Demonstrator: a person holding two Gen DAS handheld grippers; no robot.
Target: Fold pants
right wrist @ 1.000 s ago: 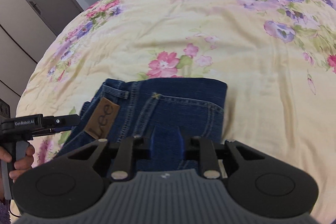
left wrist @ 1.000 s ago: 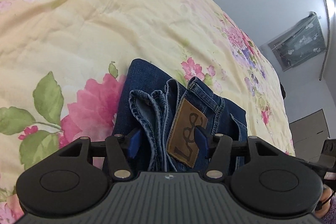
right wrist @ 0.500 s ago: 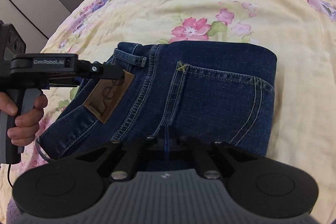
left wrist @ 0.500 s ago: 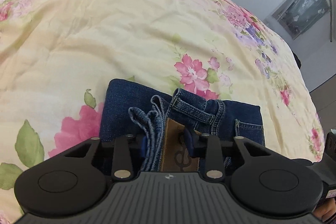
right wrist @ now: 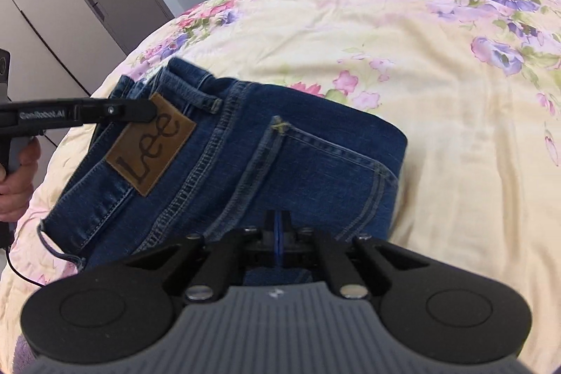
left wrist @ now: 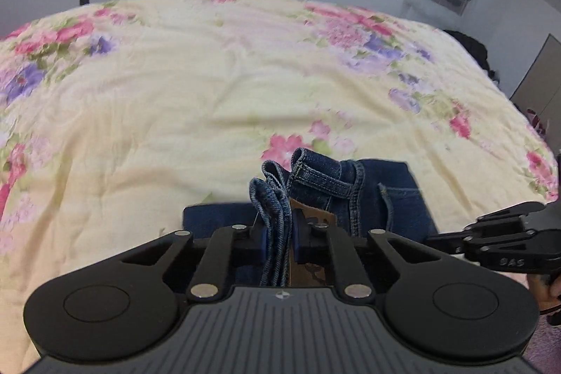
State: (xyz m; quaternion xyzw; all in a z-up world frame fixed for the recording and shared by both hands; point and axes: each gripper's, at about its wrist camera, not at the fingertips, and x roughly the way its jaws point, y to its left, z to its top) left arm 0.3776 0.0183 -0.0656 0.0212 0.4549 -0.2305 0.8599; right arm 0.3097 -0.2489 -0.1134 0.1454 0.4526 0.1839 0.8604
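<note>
The jeans (right wrist: 245, 170), folded into a compact bundle, lie on the near part of the bed (left wrist: 217, 86), whose cover is pale yellow with pink and purple flowers. The left gripper (left wrist: 278, 233) has just been closing, and the left wrist view shows its fingers (left wrist: 261, 235) clamped on the bunched denim edges at the waistband corner, beside the brown leather patch (right wrist: 150, 149). That corner appears raised off the cover, judged from the way the layers stand up ahead of the fingers. The right gripper (right wrist: 278, 233) has its fingers together with only a thin blue line showing between them; they sit at the near edge of the bundle below the back pocket (right wrist: 326, 170), and whether they pinch a layer of cloth cannot be told. The bundle's long axis runs from the waistband corner at the left of the right wrist view to the folded edge at its right, so both grippers address the same near side, the left at the waistband end, the right toward the pocket end. A hand (right wrist: 17, 177) grips the left tool's handle at the frame edge. Legible writing: "Lee" on the patch; "GenRobot.AI" on the left tool's side. Judgement: the fold looks nearly complete; any further lift depends on both ends rising evenly, or the layers may slip apart.
</note>
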